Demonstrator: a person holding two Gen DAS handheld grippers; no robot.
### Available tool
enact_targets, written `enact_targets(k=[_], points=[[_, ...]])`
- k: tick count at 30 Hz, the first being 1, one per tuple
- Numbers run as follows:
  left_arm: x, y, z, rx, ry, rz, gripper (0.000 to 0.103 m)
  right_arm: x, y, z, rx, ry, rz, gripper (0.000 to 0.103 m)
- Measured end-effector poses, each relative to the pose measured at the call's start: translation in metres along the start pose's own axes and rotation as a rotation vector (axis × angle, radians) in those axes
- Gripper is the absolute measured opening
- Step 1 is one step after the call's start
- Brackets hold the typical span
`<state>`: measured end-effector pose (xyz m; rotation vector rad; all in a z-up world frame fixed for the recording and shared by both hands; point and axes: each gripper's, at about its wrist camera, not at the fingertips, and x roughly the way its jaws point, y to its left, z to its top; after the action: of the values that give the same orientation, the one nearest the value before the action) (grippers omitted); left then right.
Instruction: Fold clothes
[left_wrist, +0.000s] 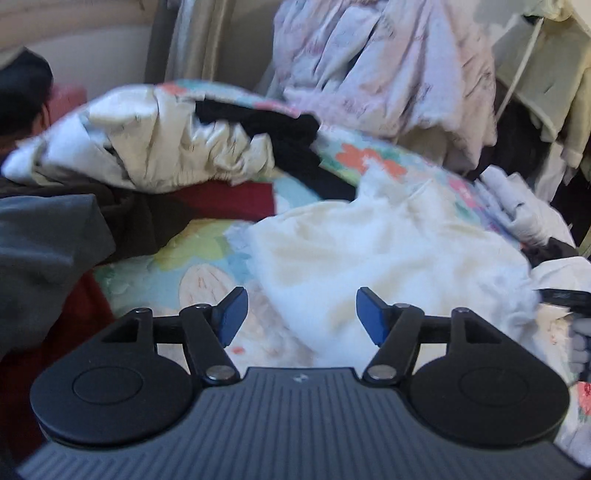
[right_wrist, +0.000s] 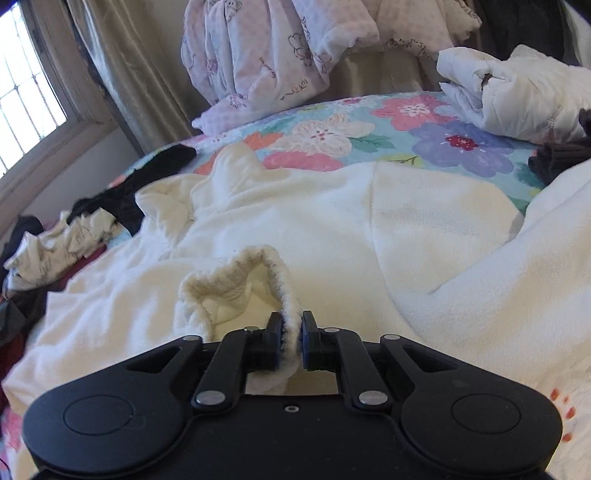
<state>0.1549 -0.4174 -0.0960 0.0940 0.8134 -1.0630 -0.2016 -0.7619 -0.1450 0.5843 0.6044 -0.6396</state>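
A cream fleece is spread across a bed covered by a floral sheet, and its ribbed cuff is pinched between the closed jaws of the right tool, the cuff's edge rising in a loop just ahead of the fingers. The left tool is held wide open above the same fleece, with nothing between its blue pads. No container is seen; the clothes lie loose on the bed. A crumpled white garment and a black one are heaped at the far side, with a red cloth and a grey one to the left. A white puffy jacket lies at the bed's far right corner, and a pink printed cloth hangs beyond the bed beside a curtain.
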Motion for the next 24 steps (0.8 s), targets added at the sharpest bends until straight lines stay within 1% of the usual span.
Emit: enact_targets(k=[2, 4, 6, 7, 8, 10, 11, 12, 13, 14, 15, 16, 17, 18, 19, 20, 21, 22, 23, 24], points=[[0.029, 0.008, 0.007, 0.034, 0.046, 0.026, 0.064, -0.006, -0.004, 0.005, -0.005, -0.018, -0.015, 0.016], [0.056, 0.009, 0.009, 0.092, 0.082, 0.016, 0.064, -0.008, -0.005, 0.006, -0.035, 0.006, -0.025, 0.023], [0.08, 0.014, 0.008, 0.086, 0.109, -0.007, 0.065, -0.01, -0.005, 0.006, -0.068, 0.036, -0.034, 0.028], [0.09, 0.019, 0.008, 0.059, 0.123, -0.024, 0.065, -0.011, -0.003, 0.012, -0.093, 0.035, -0.032, 0.03], [0.097, 0.023, 0.008, 0.029, 0.122, -0.034, 0.065, -0.013, 0.001, 0.02, -0.121, 0.03, -0.028, 0.033], [0.106, 0.028, 0.011, -0.002, 0.103, -0.084, 0.065, -0.016, 0.007, 0.037, -0.177, 0.019, -0.02, 0.037], [0.108, 0.029, 0.01, -0.007, 0.091, -0.095, 0.063, -0.018, 0.01, 0.045, -0.205, 0.013, -0.016, 0.041], [0.112, 0.028, 0.013, -0.003, 0.088, -0.093, 0.063, -0.02, 0.013, 0.053, -0.233, 0.008, -0.011, 0.048], [0.117, 0.027, 0.015, 0.0, 0.082, -0.097, 0.063, -0.021, 0.016, 0.061, -0.261, 0.002, -0.007, 0.05], [0.121, 0.026, 0.017, 0.002, 0.075, -0.101, 0.065, -0.023, 0.019, 0.069, -0.289, -0.003, -0.003, 0.054], [0.126, 0.025, 0.02, 0.005, 0.069, -0.105, 0.065, -0.014, 0.021, 0.078, -0.324, 0.005, 0.023, 0.062], [0.13, 0.023, 0.021, 0.012, 0.067, -0.101, 0.067, -0.001, 0.021, 0.088, -0.361, 0.018, 0.055, 0.066], [0.135, 0.021, 0.023, 0.02, 0.066, -0.095, 0.069, 0.012, 0.022, 0.098, -0.397, 0.03, 0.088, 0.067], [0.14, 0.019, 0.024, 0.028, 0.065, -0.09, 0.069, 0.026, 0.023, 0.106, -0.432, 0.056, 0.089, 0.067], [0.145, 0.017, 0.025, 0.036, 0.064, -0.084, 0.067, 0.042, 0.024, 0.115, -0.467, 0.081, 0.071, 0.067], [0.146, 0.014, 0.026, 0.057, 0.056, -0.087, 0.057, 0.054, 0.024, 0.124, -0.488, 0.095, 0.067, 0.067], [0.147, 0.011, 0.026, 0.083, 0.05, -0.093, 0.037, 0.065, 0.025, 0.132, -0.504, 0.105, 0.07, 0.067], [0.15, 0.008, 0.027, 0.097, 0.063, -0.1, 0.017, 0.077, 0.026, 0.142, -0.513, 0.121, 0.086, 0.067], [0.151, 0.004, 0.028, 0.105, 0.056, -0.09, 0.016, 0.088, 0.027, 0.149, -0.514, 0.135, 0.1, 0.067], [0.149, -0.002, 0.028, 0.143, 0.042, -0.073, 0.016, 0.099, 0.029, 0.156, -0.513, 0.149, 0.112, 0.067]])
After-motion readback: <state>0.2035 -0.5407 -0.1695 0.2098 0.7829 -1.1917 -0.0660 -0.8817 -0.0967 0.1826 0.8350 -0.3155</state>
